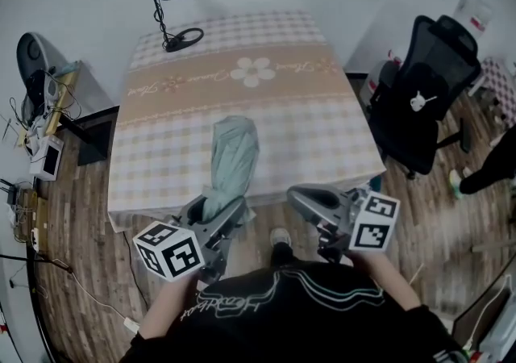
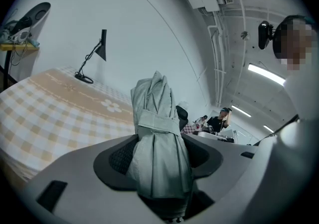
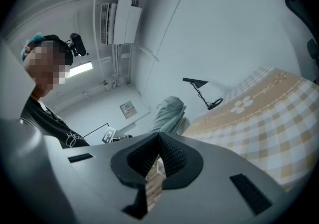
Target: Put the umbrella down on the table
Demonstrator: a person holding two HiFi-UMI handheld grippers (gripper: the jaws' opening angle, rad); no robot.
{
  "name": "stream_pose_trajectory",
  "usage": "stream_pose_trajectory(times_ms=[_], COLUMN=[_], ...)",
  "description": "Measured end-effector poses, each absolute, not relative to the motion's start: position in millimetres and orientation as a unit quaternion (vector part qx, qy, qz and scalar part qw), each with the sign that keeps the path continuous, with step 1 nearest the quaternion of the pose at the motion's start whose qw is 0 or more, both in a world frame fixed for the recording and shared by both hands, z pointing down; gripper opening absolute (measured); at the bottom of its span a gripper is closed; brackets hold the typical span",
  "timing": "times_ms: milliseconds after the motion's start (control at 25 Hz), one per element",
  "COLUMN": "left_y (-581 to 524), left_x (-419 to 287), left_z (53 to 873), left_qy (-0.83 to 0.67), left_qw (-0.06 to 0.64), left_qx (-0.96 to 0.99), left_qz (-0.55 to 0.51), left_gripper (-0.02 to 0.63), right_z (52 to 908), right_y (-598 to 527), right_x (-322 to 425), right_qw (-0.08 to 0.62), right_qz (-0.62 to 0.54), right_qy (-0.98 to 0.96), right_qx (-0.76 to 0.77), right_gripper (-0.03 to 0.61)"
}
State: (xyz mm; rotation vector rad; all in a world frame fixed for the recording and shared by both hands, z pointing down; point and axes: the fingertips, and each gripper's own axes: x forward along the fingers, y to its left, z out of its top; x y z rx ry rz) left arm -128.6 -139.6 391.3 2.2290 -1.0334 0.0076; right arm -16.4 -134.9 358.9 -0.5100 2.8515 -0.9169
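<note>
The left gripper [image 1: 218, 212] is clamped on the lower end of a folded pale-green fabric umbrella [image 1: 232, 152]. The umbrella juts forward over the near edge of the table [image 1: 322, 111] with its beige checked cloth and is held above it, not resting, as the left gripper view suggests. The task seems barely half done: lowering and letting go remain. The canopy is bunched in soft pleats and cinched by a strap, so it should lie flat without rolling far. To the right, the right gripper [image 1: 310, 200] is closed on nothing.
</note>
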Motion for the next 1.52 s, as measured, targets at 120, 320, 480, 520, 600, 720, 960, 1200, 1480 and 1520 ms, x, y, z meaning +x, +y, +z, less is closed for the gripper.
stream_pose_trajectory(times_ms=[120,320,480,520,600,720,960,1200,1480,1520], left_y=[-172,-206,-228,-233,-243,-260,-286,-311,-329,-330], left_x=[-119,-108,-98,-95,-90,-85,-78,-72,-66,-65], left_z=[397,410,419,420,421,422,427,435,459,462], left_qy=[-0.398,-0.404,-0.409,-0.409,-0.410,-0.412,-0.422,-0.425,-0.429,-0.427], left_qw=[0.347,0.355,0.355,0.355,0.355,0.357,0.345,0.337,0.303,0.302], left_qx=[0.849,0.842,0.840,0.840,0.839,0.837,0.836,0.836,0.837,0.838], left_qz=[0.010,0.023,0.036,0.038,0.042,0.046,0.068,0.087,0.154,0.159], left_gripper=[0.256,0.256,0.256,0.256,0.256,0.256,0.256,0.256,0.256,0.255], right_z=[362,376,379,379,380,381,385,387,389,389], right_y=[-167,-200,-223,-229,-239,-255,-279,-303,-323,-326], right_x=[-7,6,17,19,22,25,29,36,46,47], right_qw=[0.048,0.047,0.048,0.048,0.049,0.049,0.048,0.050,0.054,0.054], right_qz=[-0.310,-0.324,-0.328,-0.328,-0.330,-0.332,-0.333,-0.334,-0.333,-0.333], right_qy=[0.935,0.929,0.927,0.927,0.927,0.927,0.929,0.929,0.929,0.929], right_qx=[-0.167,-0.172,-0.174,-0.174,-0.172,-0.167,-0.156,-0.154,-0.154,-0.154], right_gripper=[0.012,0.012,0.012,0.012,0.012,0.012,0.012,0.012,0.012,0.012])
